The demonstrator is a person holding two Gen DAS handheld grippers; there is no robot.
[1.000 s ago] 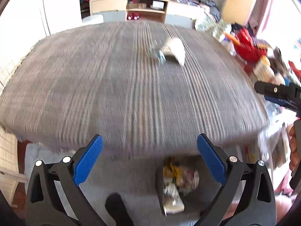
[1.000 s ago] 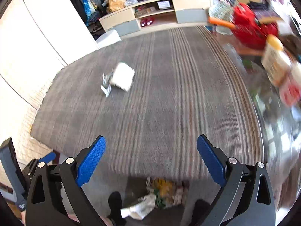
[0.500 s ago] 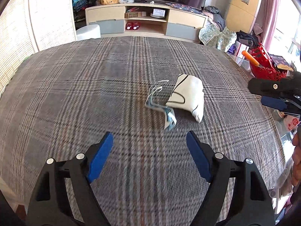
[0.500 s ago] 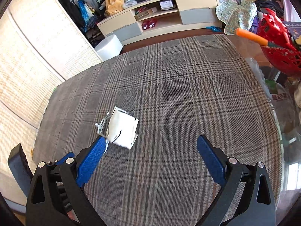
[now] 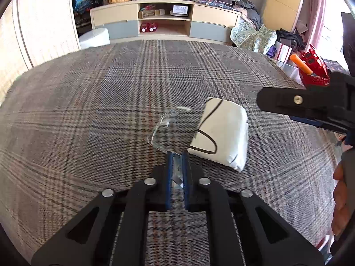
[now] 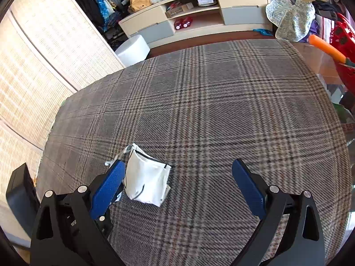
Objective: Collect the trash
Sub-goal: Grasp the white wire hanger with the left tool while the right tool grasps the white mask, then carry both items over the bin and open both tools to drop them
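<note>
A crumpled clear plastic wrapper [image 5: 168, 128] lies on the plaid cloth, touching a folded white packet with dark lines [image 5: 221, 135]. My left gripper [image 5: 177, 155] is shut on the wrapper's near end, a strip of it pinched between the blue pads. In the right wrist view the white packet [image 6: 146, 181] sits just inside the left pad of my right gripper [image 6: 179, 165], which stands open with its pads wide apart and off the packet. A bit of the wrapper [image 6: 124, 153] shows behind that pad. One finger [image 5: 306, 108] of the right gripper reaches in from the right in the left wrist view.
The plaid grey cloth [image 5: 88, 110] covers a broad surface. Beyond it stand a low cabinet [image 5: 164, 22] and a white round stool [image 5: 95, 37]. A red basket with an orange handle [image 5: 312, 66] sits at the right edge. A woven screen [image 6: 44, 55] lines the left.
Both grippers have come forward over the cloth to the trash. The left jaws went from wide open to shut on the wrapper. The right jaws stayed open.
</note>
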